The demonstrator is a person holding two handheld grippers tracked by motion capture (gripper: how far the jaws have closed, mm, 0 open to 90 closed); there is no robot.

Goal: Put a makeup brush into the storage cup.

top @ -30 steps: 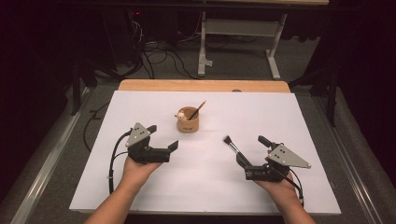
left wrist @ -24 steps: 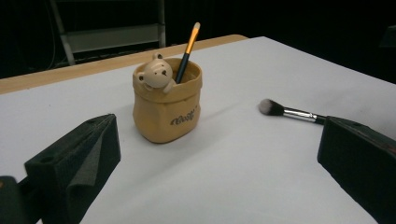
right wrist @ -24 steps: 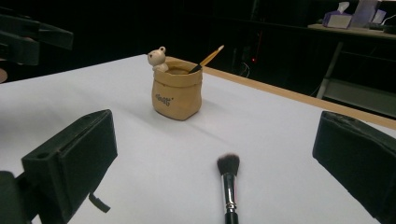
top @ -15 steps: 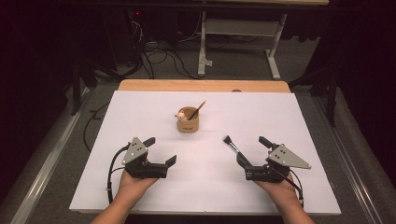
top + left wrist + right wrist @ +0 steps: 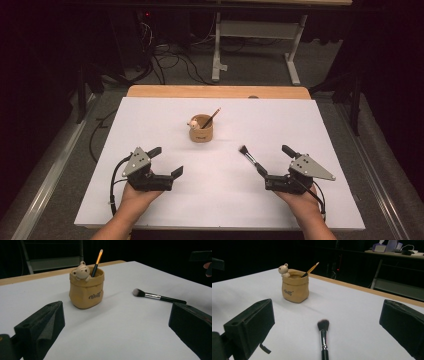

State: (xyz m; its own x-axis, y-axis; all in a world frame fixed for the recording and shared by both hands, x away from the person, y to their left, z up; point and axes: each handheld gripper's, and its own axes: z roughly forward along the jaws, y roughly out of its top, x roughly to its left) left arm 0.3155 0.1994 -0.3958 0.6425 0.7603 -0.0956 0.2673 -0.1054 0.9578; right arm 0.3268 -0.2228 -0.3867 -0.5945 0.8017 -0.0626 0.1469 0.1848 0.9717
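Makeup brush [image 5: 251, 159] lies flat on the white desk [image 5: 150, 115], right of centre, just ahead of the right tool [image 5: 263, 176], jaws apart. Left tool [image 5: 166, 161] gapes empty. Pot [image 5: 201, 129] stands farther back.

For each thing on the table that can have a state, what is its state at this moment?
Left tongs: open, holding nothing.
Right tongs: open, the brush handle reaches between the jaws but is not gripped.
Makeup brush: lying flat on the white table, bristles toward the holder.
Holder: upright, a small bear figure on its rim.
Pencil: standing tilted inside the holder.
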